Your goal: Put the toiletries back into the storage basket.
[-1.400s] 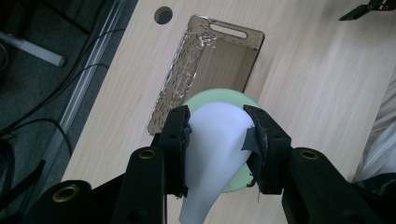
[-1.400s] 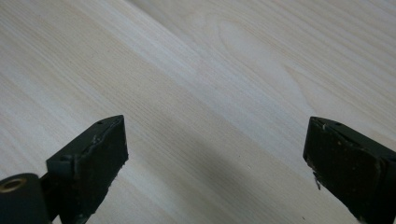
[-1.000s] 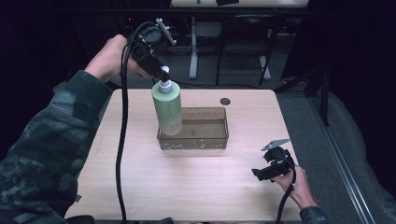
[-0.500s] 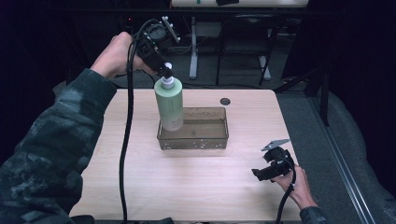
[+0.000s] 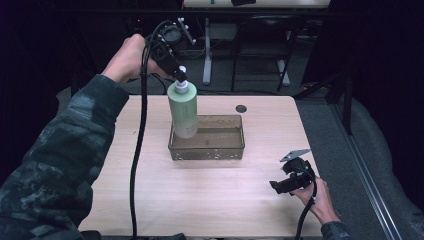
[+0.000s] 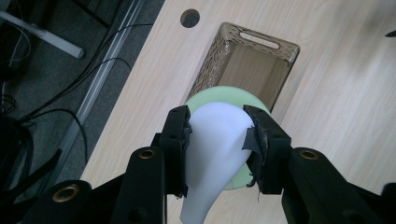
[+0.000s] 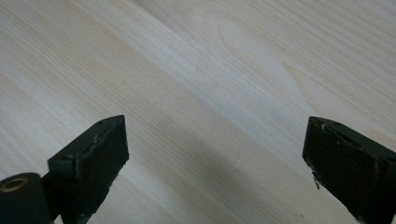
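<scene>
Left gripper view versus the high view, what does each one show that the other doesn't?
Left gripper view: the left tool pads pressing either side of the white pump head, and the slot handle in the bin's end wall. High view: the bottle's whole green body standing upright at the bin's left end, and the right tool low over the table. Both: bottle, bin, table hole.
</scene>
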Demonstrator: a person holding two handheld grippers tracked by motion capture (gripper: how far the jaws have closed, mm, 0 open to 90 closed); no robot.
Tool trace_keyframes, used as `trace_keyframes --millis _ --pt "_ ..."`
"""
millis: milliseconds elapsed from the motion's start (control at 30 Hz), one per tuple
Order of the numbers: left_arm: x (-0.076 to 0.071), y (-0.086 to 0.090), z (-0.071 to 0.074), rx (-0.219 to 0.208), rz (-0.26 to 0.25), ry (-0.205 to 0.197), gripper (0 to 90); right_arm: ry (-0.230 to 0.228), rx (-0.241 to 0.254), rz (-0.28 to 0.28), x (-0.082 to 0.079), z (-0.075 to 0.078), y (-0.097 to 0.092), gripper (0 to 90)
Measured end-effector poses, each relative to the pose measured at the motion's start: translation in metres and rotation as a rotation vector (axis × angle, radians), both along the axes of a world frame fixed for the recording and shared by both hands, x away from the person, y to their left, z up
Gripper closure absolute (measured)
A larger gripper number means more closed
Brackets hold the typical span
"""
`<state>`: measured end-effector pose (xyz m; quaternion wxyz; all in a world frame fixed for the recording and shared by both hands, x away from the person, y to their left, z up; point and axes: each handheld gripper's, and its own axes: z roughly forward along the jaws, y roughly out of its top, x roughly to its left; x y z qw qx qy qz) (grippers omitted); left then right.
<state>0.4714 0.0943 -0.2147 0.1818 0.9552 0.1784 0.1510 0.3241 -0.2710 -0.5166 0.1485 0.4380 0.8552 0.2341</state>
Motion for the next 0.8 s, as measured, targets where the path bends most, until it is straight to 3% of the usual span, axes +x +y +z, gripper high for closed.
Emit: trace_keyframes --millis 433,800 --pt "0.008 -0.004 -0.008 -0.014 0.017 0.012 62.6 -0.002 -0.003 0.007 0.0 0.0 0.0 6.6" --pt "0.015 -0.004 -0.025 -0.018 0.025 0.034 62.6 -0.004 -0.004 0.008 0.0 0.0 0.0 6.4"
